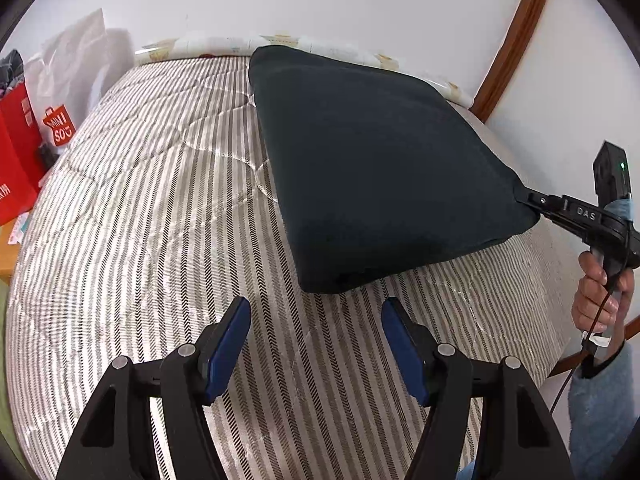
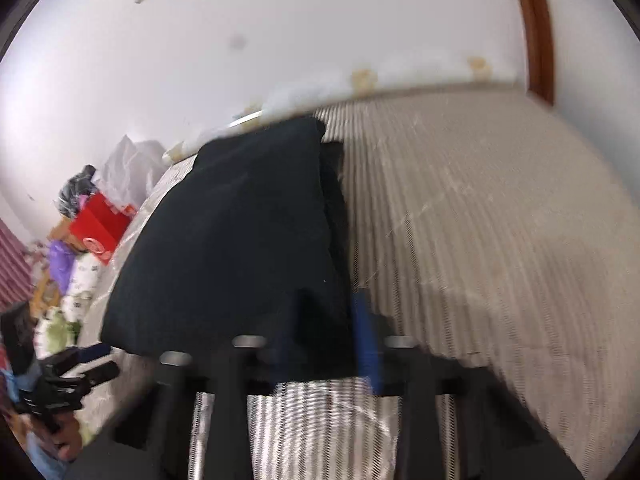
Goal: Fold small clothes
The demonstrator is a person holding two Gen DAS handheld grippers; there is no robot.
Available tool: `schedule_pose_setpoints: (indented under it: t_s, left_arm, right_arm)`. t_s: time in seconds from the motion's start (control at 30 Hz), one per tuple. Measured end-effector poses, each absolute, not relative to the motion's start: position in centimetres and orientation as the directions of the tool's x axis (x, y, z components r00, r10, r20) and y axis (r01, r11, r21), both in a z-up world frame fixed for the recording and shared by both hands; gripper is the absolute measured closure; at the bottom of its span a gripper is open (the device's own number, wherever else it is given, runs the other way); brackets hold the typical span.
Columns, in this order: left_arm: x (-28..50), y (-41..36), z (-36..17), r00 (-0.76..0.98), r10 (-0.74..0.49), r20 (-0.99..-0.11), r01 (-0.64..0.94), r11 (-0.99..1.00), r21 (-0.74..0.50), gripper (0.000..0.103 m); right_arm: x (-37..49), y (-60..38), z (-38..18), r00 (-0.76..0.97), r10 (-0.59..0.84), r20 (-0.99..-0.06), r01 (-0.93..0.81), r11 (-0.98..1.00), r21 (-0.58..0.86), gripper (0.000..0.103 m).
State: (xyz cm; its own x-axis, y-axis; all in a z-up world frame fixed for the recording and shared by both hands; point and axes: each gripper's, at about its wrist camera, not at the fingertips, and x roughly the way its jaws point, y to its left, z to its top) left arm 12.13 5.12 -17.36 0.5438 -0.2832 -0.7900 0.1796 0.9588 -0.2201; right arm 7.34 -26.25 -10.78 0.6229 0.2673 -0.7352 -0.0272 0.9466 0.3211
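A dark navy garment (image 1: 380, 168) lies on the striped mattress (image 1: 160, 200), folded into a broad slab, its right corner lifted. My left gripper (image 1: 316, 344) is open and empty, just short of the garment's near edge. My right gripper (image 1: 528, 202) is shut on the garment's right corner and holds it up. In the blurred right wrist view the garment (image 2: 240, 248) hangs between my right gripper's (image 2: 326, 344) blue pads (image 2: 366, 344). The left gripper (image 2: 86, 364) shows at the lower left there.
A white wall and a patterned roll (image 1: 240, 44) border the mattress's far edge. A red box (image 1: 16, 152) and a white Miniso bag (image 1: 68, 80) stand at the left. A brown wooden frame (image 1: 516, 36) runs up the right wall.
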Motion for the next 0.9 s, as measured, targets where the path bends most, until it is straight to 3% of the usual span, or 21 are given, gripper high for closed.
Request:
schedule_pose_setpoints:
  t_s: [0.1, 0.3, 0.43, 0.53, 0.77, 0.8, 0.83, 0.9]
  left_arm:
    - [12.5, 5.5, -17.4, 0.541, -0.299, -0.786, 0.174, 0.954, -0.243, 0.037]
    - [12.7, 6.0, -17.2, 0.559, -0.326, -0.763, 0.183, 0.945, -0.270, 0.037]
    - [13.1, 5.5, -17.5, 0.548, -0.327, -0.769, 0.198, 0.945, -0.261, 0.037]
    - [13.3, 5.4, -17.7, 0.546, -0.318, -0.775, 0.195, 0.948, -0.251, 0.037]
    - [13.1, 6.0, -17.7, 0.551, -0.319, -0.771, 0.174, 0.948, -0.268, 0.037]
    - [13.0, 6.1, -17.7, 0.552, -0.319, -0.771, 0.173, 0.948, -0.269, 0.037]
    - [13.0, 6.3, -17.7, 0.552, -0.319, -0.770, 0.172, 0.948, -0.269, 0.037]
    - [12.9, 6.5, -17.7, 0.552, -0.321, -0.770, 0.172, 0.947, -0.272, 0.037]
  right_arm:
    - [7.0, -27.3, -10.7, 0.619, 0.333, -0.711, -0.064, 0.924, 0.377, 0.099]
    - [5.9, -27.8, -10.8, 0.592, 0.309, -0.744, -0.080, 0.942, 0.327, 0.098]
    - [6.3, -27.2, -8.9, 0.626, 0.302, -0.719, -0.098, 0.945, 0.312, 0.091]
    - [7.8, -26.5, -8.4, 0.642, 0.302, -0.704, -0.106, 0.945, 0.309, 0.076]
    - [13.0, -26.4, -10.5, 0.618, 0.334, -0.712, -0.010, 0.909, 0.417, 0.076]
    - [13.5, -26.4, -10.9, 0.608, 0.355, -0.710, -0.006, 0.897, 0.443, 0.080]
    - [13.9, -26.4, -11.1, 0.604, 0.375, -0.703, -0.010, 0.886, 0.464, 0.096]
    - [13.8, -26.6, -11.0, 0.617, 0.392, -0.683, -0.027, 0.877, 0.479, 0.099]
